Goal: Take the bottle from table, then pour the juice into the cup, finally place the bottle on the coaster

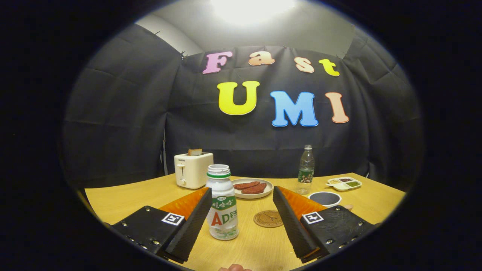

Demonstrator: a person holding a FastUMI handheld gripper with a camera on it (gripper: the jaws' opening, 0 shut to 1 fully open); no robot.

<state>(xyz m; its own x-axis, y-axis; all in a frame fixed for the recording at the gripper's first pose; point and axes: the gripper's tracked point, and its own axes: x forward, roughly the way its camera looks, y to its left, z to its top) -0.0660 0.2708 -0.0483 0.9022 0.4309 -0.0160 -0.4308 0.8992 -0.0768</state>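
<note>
Gripper (241, 210) jaws spread wide, nothing held. White juice bottle (222, 203) stands upright between the fingers, hard against the left one, apart from the right. Step in hand looks like the take: next move needs centring on the bottle, then closing on its body. Coaster (268, 218) lies just beside it, cup (324, 198) beyond the right finger. Plate of sausages (252, 188), toaster (193, 169), water bottle (306, 169) and condiment tray (344, 183) sit further back; none blocks the grasp.
</note>
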